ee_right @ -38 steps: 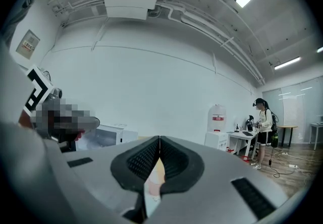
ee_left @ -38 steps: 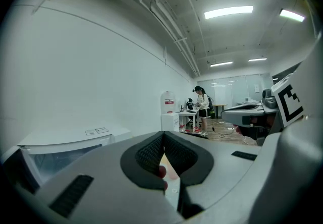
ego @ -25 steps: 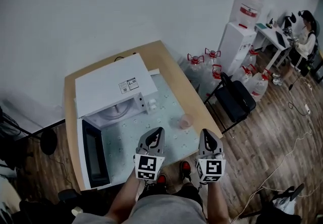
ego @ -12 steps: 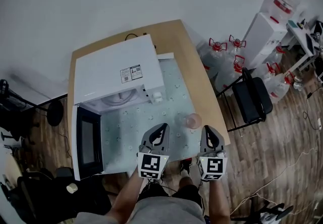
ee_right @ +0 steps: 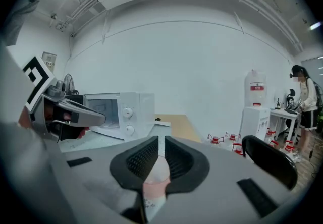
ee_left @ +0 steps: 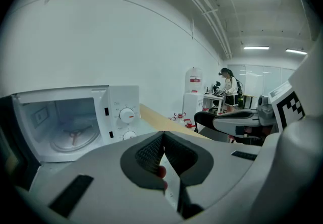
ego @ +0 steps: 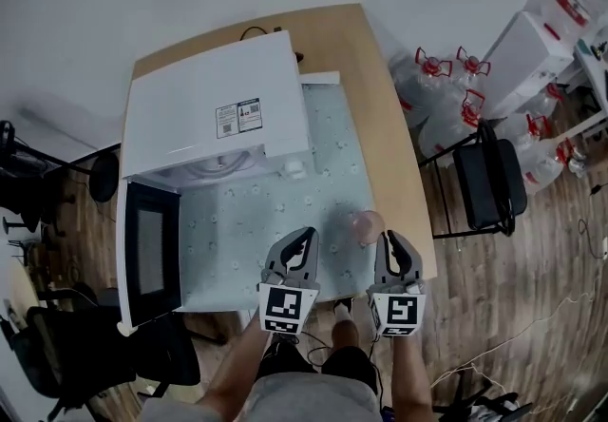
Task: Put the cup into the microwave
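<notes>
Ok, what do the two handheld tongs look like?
The left tongs and right tongs are light grey moulded shells tapering to a tip, lined with dark ribbed pads. Each carries a white cube with black square markers. The forearms show no sleeves.

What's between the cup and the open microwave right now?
Only bare mat: the head view shows nothing standing between the cup and the microwave cavity.

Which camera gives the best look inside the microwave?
The left gripper view: the open microwave faces it and the turntable shows plainly. The head view looks down on its roof and sees only a strip of the cavity. In the right gripper view the left gripper covers part of the opening.
</notes>
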